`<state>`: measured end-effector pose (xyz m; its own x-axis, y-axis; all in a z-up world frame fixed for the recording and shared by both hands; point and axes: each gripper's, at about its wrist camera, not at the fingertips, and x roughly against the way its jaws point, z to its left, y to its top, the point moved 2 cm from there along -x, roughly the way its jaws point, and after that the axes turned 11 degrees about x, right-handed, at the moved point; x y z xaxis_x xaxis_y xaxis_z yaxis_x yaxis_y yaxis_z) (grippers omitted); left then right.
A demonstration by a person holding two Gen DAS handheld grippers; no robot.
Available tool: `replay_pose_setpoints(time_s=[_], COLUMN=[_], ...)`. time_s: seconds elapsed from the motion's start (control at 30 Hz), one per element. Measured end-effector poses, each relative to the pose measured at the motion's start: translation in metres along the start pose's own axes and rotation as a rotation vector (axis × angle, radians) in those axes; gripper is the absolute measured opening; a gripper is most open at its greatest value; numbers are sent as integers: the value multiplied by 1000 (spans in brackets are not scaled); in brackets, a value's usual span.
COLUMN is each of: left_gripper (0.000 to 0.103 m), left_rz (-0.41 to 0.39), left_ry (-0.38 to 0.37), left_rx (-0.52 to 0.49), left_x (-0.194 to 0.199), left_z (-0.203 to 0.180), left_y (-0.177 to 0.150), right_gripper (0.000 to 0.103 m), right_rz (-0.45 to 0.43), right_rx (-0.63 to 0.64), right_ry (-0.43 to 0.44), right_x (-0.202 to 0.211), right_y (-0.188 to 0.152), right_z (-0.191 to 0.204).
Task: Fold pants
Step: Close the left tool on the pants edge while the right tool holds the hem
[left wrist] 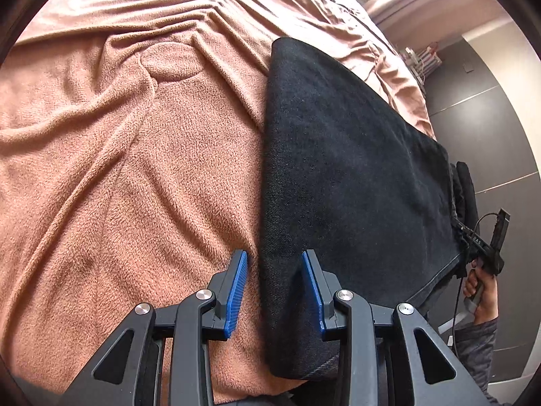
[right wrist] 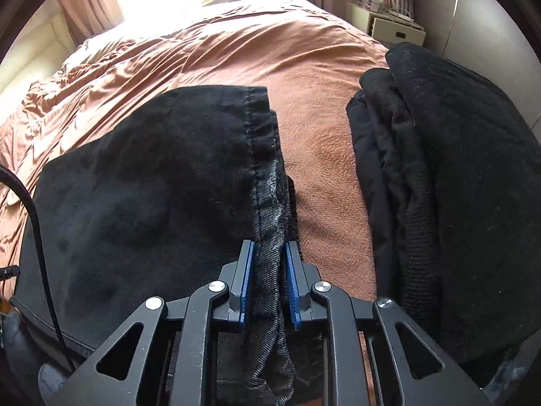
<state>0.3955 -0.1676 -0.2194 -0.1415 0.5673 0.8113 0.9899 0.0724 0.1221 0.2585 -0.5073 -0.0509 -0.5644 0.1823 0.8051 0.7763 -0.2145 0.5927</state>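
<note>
Risk: the frayed hem could slip out, since the right gripper (right wrist: 268,284) had its jaws slightly parted around it, barely pinching. The left gripper (left wrist: 274,291) stood spread astride the fold edge, gripping nothing. The black denim pants (left wrist: 355,182) lay near the bed's (left wrist: 118,169) near edge on a salmon fleece blanket, beside a pile of black clothes (right wrist: 439,186).

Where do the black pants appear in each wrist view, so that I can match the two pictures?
Left wrist view: the black pants lie right of centre, from the upper middle down to the bottom edge.
Right wrist view: the black pants fill the left and centre; their hem runs down between the right tongs.
Shared landmark: the pink blanket beneath them.
</note>
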Motion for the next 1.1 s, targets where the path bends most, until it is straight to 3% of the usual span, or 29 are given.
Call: replay_pose_setpoints(time_s=[0.23,0.33,0.4,0.47,0.53,0.57,0.77,0.97,1.1], left_gripper=[36,26,26,26,26,26,26,26,26], left_rz=[30,11,-8,-9,2,8,38,34,21], left_ry=[-95,-124,-161,-167,-157,-156,-179,-178,-254], left_rx=[77,102,84,71,80,88,149,118,79], left_x=[-13,-8,-1,1,-3,-6,-23,-26,-11], left_z=[0,0,-5,-8,-7,-6,2,-9,-21], left_y=[12,14,14,14,18,20,33,41,43], right_gripper=[14,18,18,27,51,53,53,53,53], right_rz=[-15,-53,-79,-114,-147,-160,-172,-152,-162], right_rx=[28,37,6,-43,-107,-137,-285,-425,-482], right_ry=[-68,-65,-30,15,56,72,176,334,395], right_x=[9,27,39,52,62,65,69,51,41], right_y=[-1,-15,-27,-41,-58,-66,-116,-158,-169], right_z=[17,21,18,13,6,2,-15,-23,-18])
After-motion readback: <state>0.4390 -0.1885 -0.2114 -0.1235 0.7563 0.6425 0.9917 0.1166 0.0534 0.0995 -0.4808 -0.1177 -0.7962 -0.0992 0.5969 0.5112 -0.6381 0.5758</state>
